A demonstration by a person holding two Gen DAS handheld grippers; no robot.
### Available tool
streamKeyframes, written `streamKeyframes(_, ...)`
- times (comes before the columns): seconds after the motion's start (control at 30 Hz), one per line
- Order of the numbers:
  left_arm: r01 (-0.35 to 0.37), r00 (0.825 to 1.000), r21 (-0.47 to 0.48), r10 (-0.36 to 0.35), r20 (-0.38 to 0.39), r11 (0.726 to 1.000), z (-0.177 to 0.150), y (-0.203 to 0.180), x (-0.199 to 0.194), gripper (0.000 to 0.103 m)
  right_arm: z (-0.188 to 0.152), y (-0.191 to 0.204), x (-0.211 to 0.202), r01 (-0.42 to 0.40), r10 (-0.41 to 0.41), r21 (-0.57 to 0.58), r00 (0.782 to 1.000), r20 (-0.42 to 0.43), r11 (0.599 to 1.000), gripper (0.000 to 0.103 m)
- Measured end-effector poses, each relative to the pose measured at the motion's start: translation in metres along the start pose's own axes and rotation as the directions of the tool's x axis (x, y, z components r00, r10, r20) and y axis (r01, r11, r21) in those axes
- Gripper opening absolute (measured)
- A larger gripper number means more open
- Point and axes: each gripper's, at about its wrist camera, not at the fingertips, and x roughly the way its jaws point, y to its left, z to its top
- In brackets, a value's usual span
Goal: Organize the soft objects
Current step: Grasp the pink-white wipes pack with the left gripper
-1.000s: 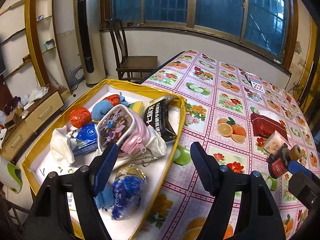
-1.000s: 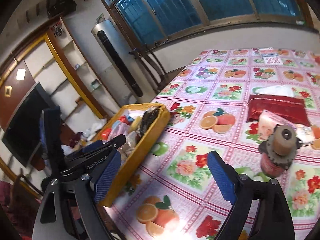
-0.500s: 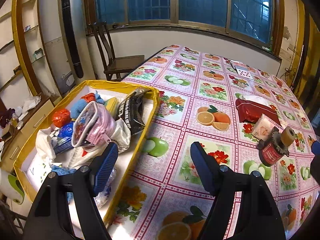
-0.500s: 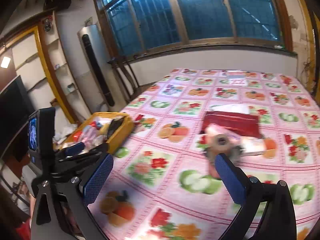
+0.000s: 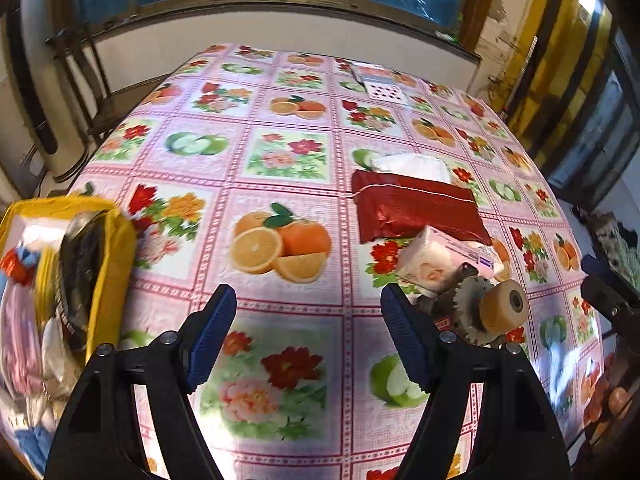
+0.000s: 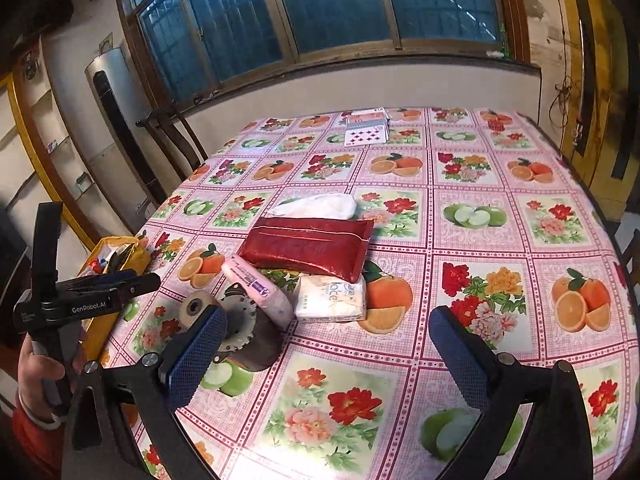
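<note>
Both tongs are hanging spread and holding nothing over the table (image 6: 500,240). Ahead of the right tongs (image 6: 328,344) a red packet (image 6: 306,248) is lying flat, with a white tissue pack (image 6: 332,298) and a pink pack (image 6: 260,290) just before it. The yellow box (image 5: 114,264) of soft things is sitting to the left of the left tongs (image 5: 308,328).

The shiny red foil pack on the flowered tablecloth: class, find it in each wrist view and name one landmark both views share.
Left wrist view: the shiny red foil pack lies right of centre, beyond the open left gripper.
Right wrist view: it lies centre-left, above the white tissue pack.
Shared landmark: the pink tissue pack beside it.
</note>
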Motion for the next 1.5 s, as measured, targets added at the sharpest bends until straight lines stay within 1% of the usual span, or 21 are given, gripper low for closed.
streamKeyframes(0.13, 0.123, 0.990, 0.027, -0.121, -0.067, 0.992, 0.023, -0.021, 0.021, 0.075, 0.005, -0.031, 0.022, -0.104, 0.111, 0.128, 0.993, -0.048, 0.986, 0.101)
streamKeyframes(0.17, 0.132, 0.989, 0.034, -0.129, -0.071, 0.991, 0.028, -0.026, 0.025, 0.075, 0.004, -0.034, 0.025, -0.118, 0.126, 0.139, 0.991, -0.052, 0.983, 0.101)
streamKeyframes(0.27, 0.091, 0.992, 0.055, -0.085, -0.096, 0.994, 0.042, -0.037, 0.038, 0.075, 0.003, -0.038, 0.036, -0.126, 0.138, 0.142, 0.987, -0.078, 0.982, 0.101)
streamKeyframes(0.33, 0.118, 0.980, 0.013, -0.114, -0.161, 0.993, 0.048, -0.039, 0.049, 0.074, 0.004, -0.042, 0.042, -0.132, 0.148, 0.160, 0.985, -0.094, 0.978, 0.101)
streamKeyframes(0.4, 0.178, 0.963, -0.033, -0.181, -0.200, 0.983, 0.051, -0.039, 0.056, 0.074, 0.005, -0.046, 0.045, -0.149, 0.169, 0.185, 0.981, -0.095, 0.971, 0.102)
streamKeyframes(0.43, 0.169, 0.963, -0.037, -0.173, -0.208, 0.985, 0.052, -0.041, 0.058, 0.074, 0.005, -0.047, 0.045, -0.155, 0.175, 0.192, 0.980, -0.092, 0.969, 0.102)
streamKeyframes(0.5, 0.105, 0.971, -0.015, -0.106, -0.215, 0.994, 0.053, -0.046, 0.062, 0.074, 0.005, -0.047, 0.046, -0.157, 0.177, 0.186, 0.980, -0.095, 0.970, 0.102)
streamKeyframes(0.53, 0.099, 0.973, -0.011, -0.099, -0.207, 0.995, 0.054, -0.047, 0.063, 0.074, 0.005, -0.045, 0.047, -0.158, 0.178, 0.180, 0.979, -0.099, 0.971, 0.102)
streamKeyframes(0.6, 0.126, 0.969, -0.013, -0.126, -0.212, 0.992, 0.055, -0.048, 0.064, 0.074, 0.003, -0.044, 0.049, -0.176, 0.198, 0.187, 0.974, -0.107, 0.966, 0.102)
streamKeyframes(0.67, 0.152, 0.962, -0.012, -0.151, -0.226, 0.988, 0.056, -0.049, 0.064, 0.074, 0.003, -0.043, 0.053, -0.225, 0.254, 0.210, 0.959, -0.123, 0.951, 0.102)
streamKeyframes(0.73, 0.137, 0.965, -0.005, -0.135, -0.226, 0.991, 0.055, -0.049, 0.064, 0.074, 0.003, -0.042, 0.059, -0.255, 0.294, 0.242, 0.945, -0.142, 0.936, 0.102)
streamKeyframes(0.77, 0.128, 0.967, -0.001, -0.125, -0.224, 0.992, 0.054, -0.049, 0.064, 0.075, 0.003, -0.042, 0.061, -0.279, 0.325, 0.269, 0.935, -0.145, 0.922, 0.102)
streamKeyframes(0.8, 0.121, 0.968, -0.003, -0.118, -0.221, 0.993, 0.053, -0.047, 0.064, 0.075, 0.002, -0.041, 0.064, -0.318, 0.372, 0.297, 0.916, -0.147, 0.900, 0.102)
streamKeyframes(0.9, 0.103, 0.968, -0.046, -0.111, -0.225, 0.994, 0.051, -0.036, 0.064, 0.074, 0.005, -0.041, 0.069, -0.437, 0.514, 0.405, 0.852, -0.101, 0.803, 0.102)
streamKeyframes(0.97, 0.089, 0.969, -0.068, -0.102, -0.224, 0.994, 0.050, -0.028, 0.065, 0.075, 0.010, -0.041, 0.077, -0.500, 0.596, 0.471, 0.800, -0.069, 0.726, 0.102)
streamKeyframes(1.03, 0.078, 0.971, -0.079, -0.094, -0.219, 0.994, 0.048, -0.022, 0.063, 0.075, 0.013, -0.038, 0.091, -0.537, 0.668, 0.536, 0.741, -0.070, 0.652, 0.102)
streamKeyframes(1.07, 0.073, 0.972, -0.081, -0.089, -0.219, 0.994, 0.047, -0.020, 0.062, 0.075, 0.014, -0.033, 0.097, -0.536, 0.681, 0.549, 0.728, -0.084, 0.641, 0.102)
streamKeyframes(1.17, 0.053, 0.974, -0.088, -0.071, -0.217, 0.995, 0.045, -0.011, 0.059, 0.075, 0.021, -0.017, 0.108, -0.517, 0.668, 0.529, 0.732, -0.134, 0.673, 0.102)
streamKeyframes(1.27, 0.048, 0.975, -0.106, -0.070, -0.211, 0.993, 0.045, -0.001, 0.057, 0.075, 0.027, -0.005, 0.123, -0.512, 0.682, 0.538, 0.711, -0.172, 0.670, 0.103)
streamKeyframes(1.4, 0.041, 0.976, -0.123, -0.066, -0.207, 0.992, 0.042, 0.011, 0.054, 0.075, 0.030, 0.013, 0.150, -0.509, 0.709, 0.561, 0.671, -0.216, 0.653, 0.102)
streamKeyframes(1.5, 0.037, 0.976, -0.144, -0.067, -0.208, 0.989, 0.040, 0.020, 0.053, 0.075, 0.038, 0.037, 0.177, -0.505, 0.726, 0.565, 0.630, -0.277, 0.653, 0.102)
